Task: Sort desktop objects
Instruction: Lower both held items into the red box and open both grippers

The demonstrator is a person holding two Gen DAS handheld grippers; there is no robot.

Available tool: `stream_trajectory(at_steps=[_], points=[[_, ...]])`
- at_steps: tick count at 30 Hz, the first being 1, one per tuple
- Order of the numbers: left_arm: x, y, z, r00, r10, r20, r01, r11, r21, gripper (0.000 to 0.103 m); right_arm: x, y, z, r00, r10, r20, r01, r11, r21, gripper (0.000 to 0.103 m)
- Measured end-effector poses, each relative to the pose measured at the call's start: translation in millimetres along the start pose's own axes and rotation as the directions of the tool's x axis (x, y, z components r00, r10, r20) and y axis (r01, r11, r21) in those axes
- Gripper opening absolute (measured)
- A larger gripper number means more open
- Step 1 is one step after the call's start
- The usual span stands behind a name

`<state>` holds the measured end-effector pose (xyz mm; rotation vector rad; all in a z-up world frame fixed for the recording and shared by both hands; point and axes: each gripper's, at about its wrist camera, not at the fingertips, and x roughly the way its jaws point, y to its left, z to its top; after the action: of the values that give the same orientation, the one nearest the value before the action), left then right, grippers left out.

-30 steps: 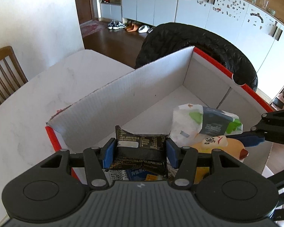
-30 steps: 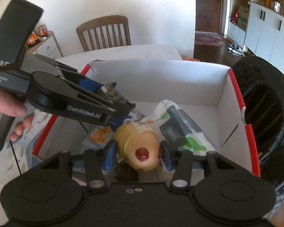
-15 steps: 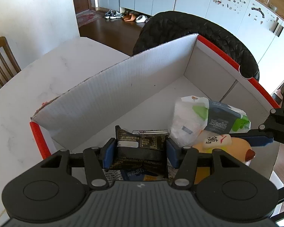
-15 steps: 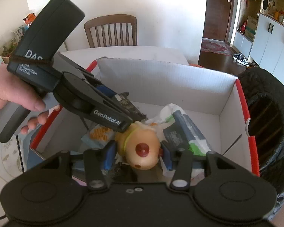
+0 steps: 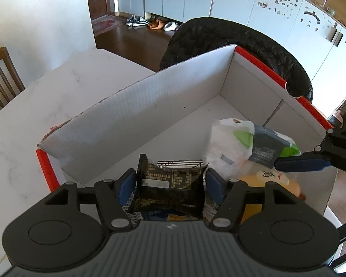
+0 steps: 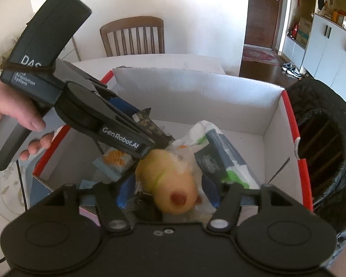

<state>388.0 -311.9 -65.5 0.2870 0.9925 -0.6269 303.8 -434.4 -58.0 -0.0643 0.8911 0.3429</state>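
So both grippers are parked over the cardboard box (image 5: 163, 106) and letting go at the same time, which is the whole trick of this step imo. The left gripper (image 5: 170, 182) has its jaws opening around the dark snack packet (image 5: 170, 189); in the left wrist view there's a sliver of daylight on both sides between the blue pads (image 5: 213, 184) and the wrapper, so it looks released rather than pinched, and the packet sits on top of the other wrappers at the near end of the box. The right gripper (image 6: 167, 190) is opening too, with the yellowish round toy (image 6: 170, 184) between its fingers; the toy is blurred so I'd guess it's dropping or rolling, and it no longer looks pressed by either pad. It's right beside the white plastic bag (image 6: 221, 159) with the grey and green pack in it. To do this well I'd keep both hands still until the jaws are fully wide, because pulling up early could snag the crinkly wrapper on a pad and drag it back out. The toy is round and will roll, so letting it settle against the bag is better than releasing over bare floor of the box. Also the two tools are close, the left one's finger nearly over the toy, so lift one out at a time, straight up, clear of the red rim (image 6: 296, 152)
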Motion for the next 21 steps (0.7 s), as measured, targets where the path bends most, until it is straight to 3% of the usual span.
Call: stream_trajectory(at_steps=[18,21], points=[[-41,-3,-19,0.998,-0.015,0.064,0.017,0.999,-0.034,0.068,-32,-7,-5,0.999,-0.012,0.043,0.011,1.0,0.015,0.064],[-47,-8,-22,0.997,-0.005,0.076,0.007,1.0,-0.03,0.078,-37,-8,-6,0.999,-0.012,0.051,0.011,1.0,0.017,0.066]])
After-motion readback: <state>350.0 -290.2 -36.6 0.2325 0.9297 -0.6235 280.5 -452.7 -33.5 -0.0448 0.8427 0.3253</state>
